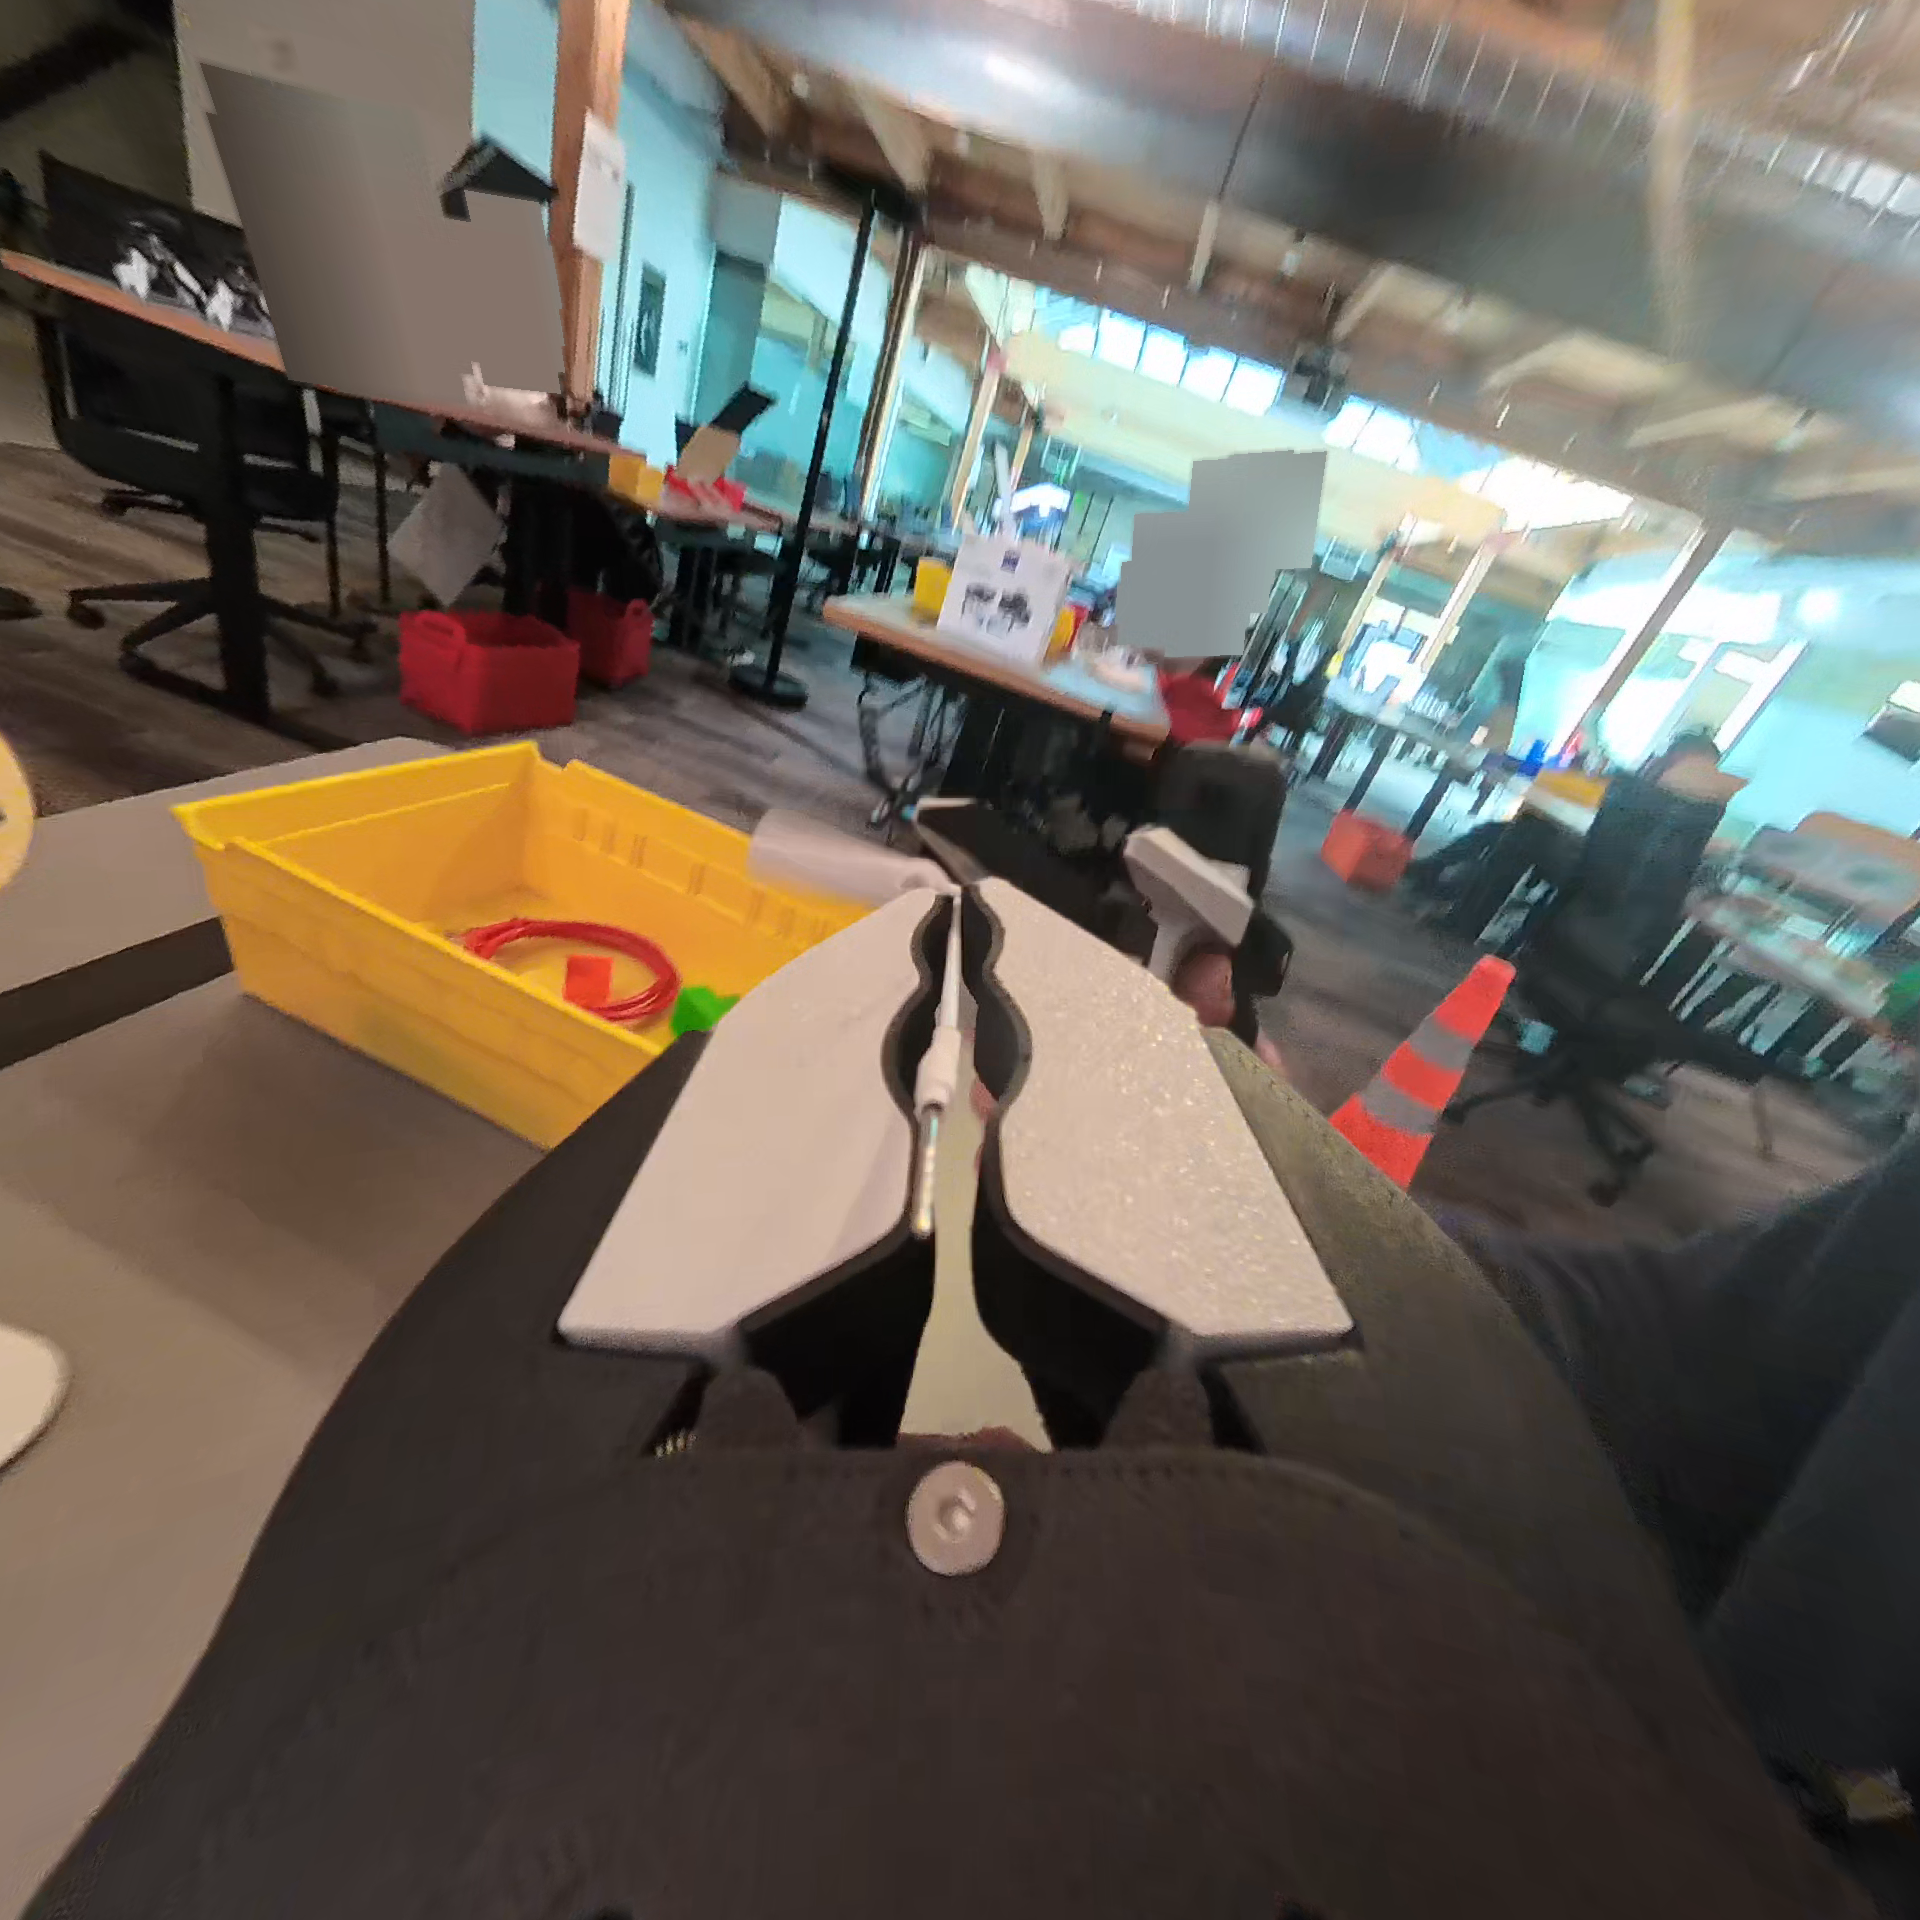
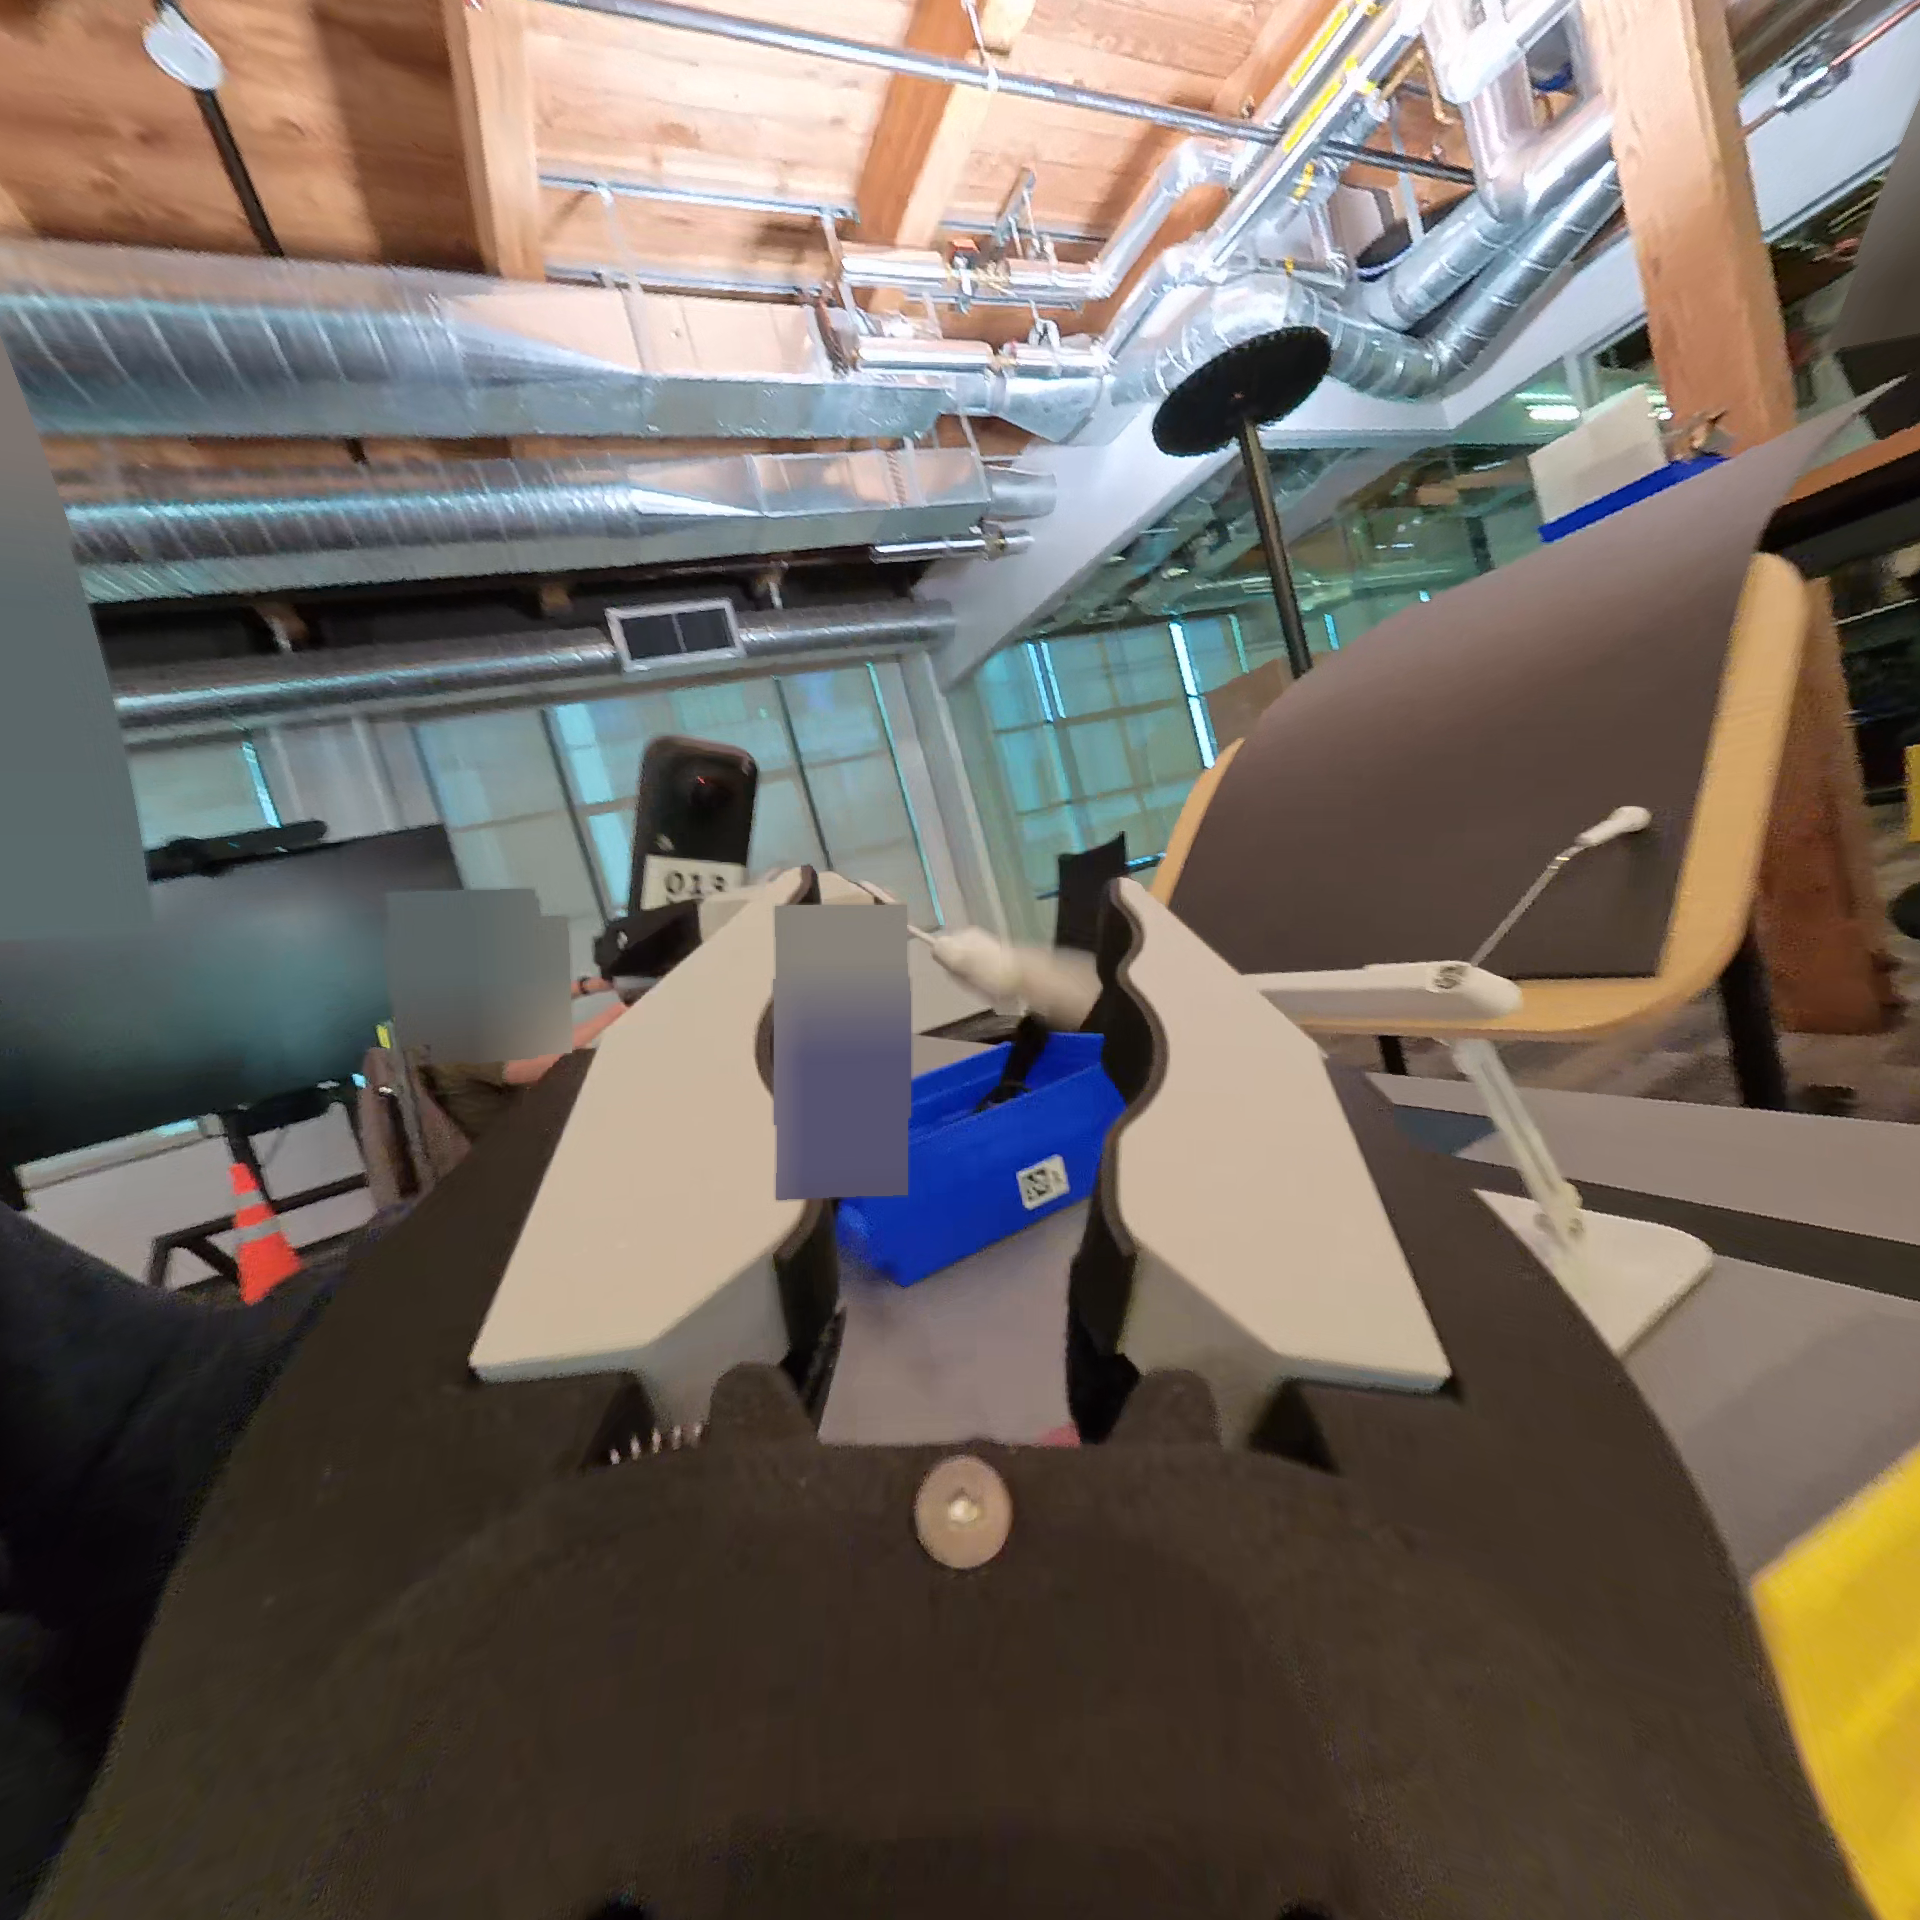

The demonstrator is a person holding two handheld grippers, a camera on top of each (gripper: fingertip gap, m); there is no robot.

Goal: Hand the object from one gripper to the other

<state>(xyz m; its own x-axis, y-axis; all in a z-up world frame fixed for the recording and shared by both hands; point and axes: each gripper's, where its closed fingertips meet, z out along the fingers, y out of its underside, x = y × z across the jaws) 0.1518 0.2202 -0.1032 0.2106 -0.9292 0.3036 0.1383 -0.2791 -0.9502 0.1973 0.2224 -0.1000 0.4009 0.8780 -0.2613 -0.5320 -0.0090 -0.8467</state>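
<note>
My left gripper (image 1: 958, 899) is shut on a thin white adapter cable (image 1: 940, 1081). Its metal jack plug lies back between the fingers, towards the camera. In the right wrist view the cable's thicker white end (image 2: 987, 966) sticks out past the left gripper's tips. My right gripper (image 2: 966, 904) is open, and this white end lies between its two fingers, nearer the right finger; whether it touches is unclear. In the left wrist view the right gripper's fingers (image 1: 1184, 894) stand on both sides of my left fingertips. Both grippers are held above the grey table (image 1: 208, 1195).
A yellow bin (image 1: 343, 914) with a red wire coil (image 1: 582, 961) and a green piece stands on the table at left. A blue bin (image 2: 977, 1153) and a white stand (image 2: 1590, 1268) lie ahead of the right gripper. An orange cone (image 1: 1423, 1070) is on the floor. Spacing between my two grippers at the tips: around 5 cm.
</note>
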